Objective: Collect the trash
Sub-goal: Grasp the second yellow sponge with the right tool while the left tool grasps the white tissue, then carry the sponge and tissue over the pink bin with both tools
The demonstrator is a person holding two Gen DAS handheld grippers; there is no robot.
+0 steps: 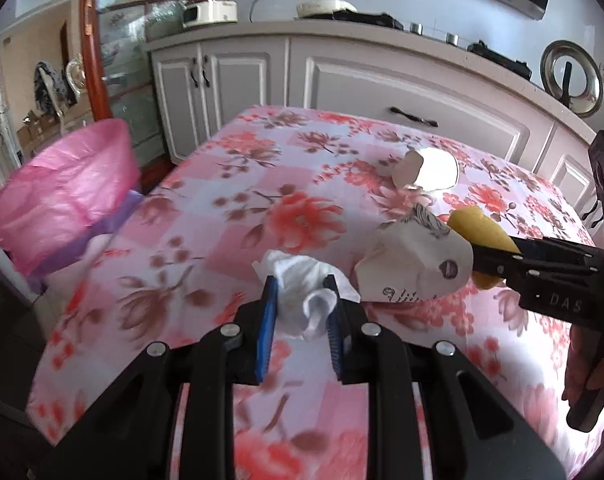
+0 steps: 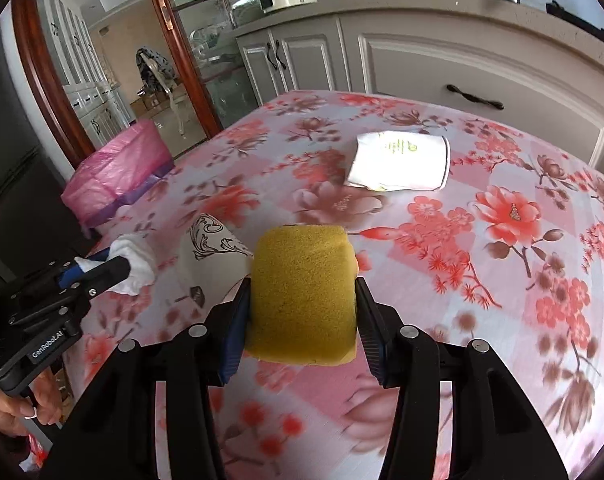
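My left gripper (image 1: 301,286) is shut on a crumpled white tissue (image 1: 302,280), held just above the floral tablecloth (image 1: 206,216); it also shows in the right wrist view (image 2: 136,262). My right gripper (image 2: 302,286) is shut on a yellow sponge (image 2: 304,292), which also shows in the left wrist view (image 1: 482,232). A crushed white paper cup with a black pattern (image 1: 418,264) lies between the two grippers, also seen in the right wrist view (image 2: 214,252). A second flattened white cup (image 2: 400,162) lies farther back on the table (image 1: 430,170).
A bin lined with a pink bag (image 1: 66,196) stands off the table's left edge, also in the right wrist view (image 2: 120,166). Grey cabinets (image 1: 342,80) with a cluttered counter run behind the table. A glass door with a wooden frame (image 2: 190,48) is at the left.
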